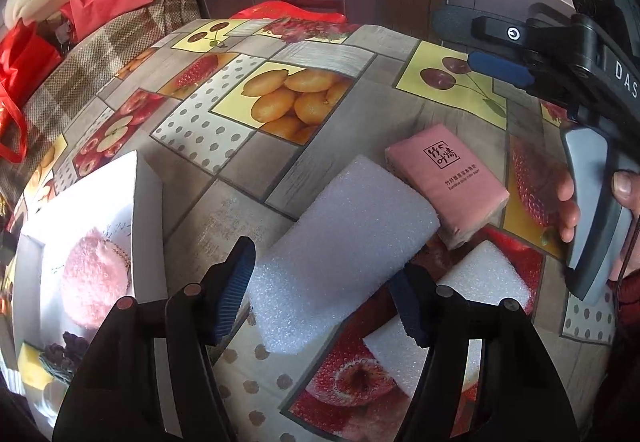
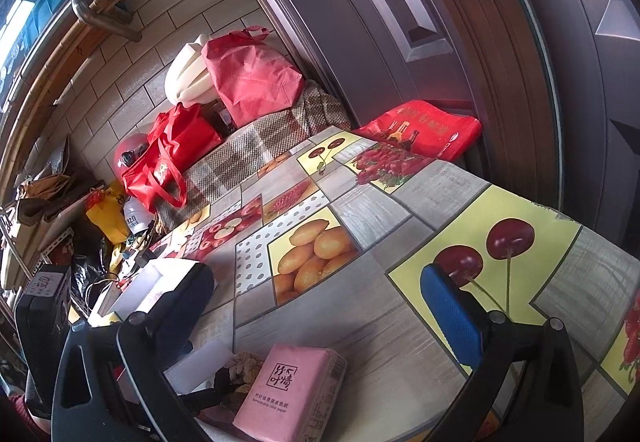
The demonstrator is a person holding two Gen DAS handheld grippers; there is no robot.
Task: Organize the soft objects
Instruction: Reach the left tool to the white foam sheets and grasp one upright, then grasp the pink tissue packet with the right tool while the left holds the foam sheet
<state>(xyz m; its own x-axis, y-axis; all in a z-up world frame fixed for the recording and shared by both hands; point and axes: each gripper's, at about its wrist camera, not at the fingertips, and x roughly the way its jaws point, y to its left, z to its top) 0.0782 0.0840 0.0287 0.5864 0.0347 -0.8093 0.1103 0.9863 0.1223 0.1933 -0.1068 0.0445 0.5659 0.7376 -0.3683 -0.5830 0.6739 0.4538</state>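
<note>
Between the left claw's point(image 1: 324, 306) pads: foam block point(image 1: 340, 246).

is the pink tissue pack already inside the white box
No, the pink rectangular tissue pack lies on the fruit-print tablecloth beside a white foam block, while the white cardboard box holds only a fluffy pink item.

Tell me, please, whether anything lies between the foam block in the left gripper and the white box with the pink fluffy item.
Nothing visible does: between the foam block and the white box there is only bare tablecloth.
</note>
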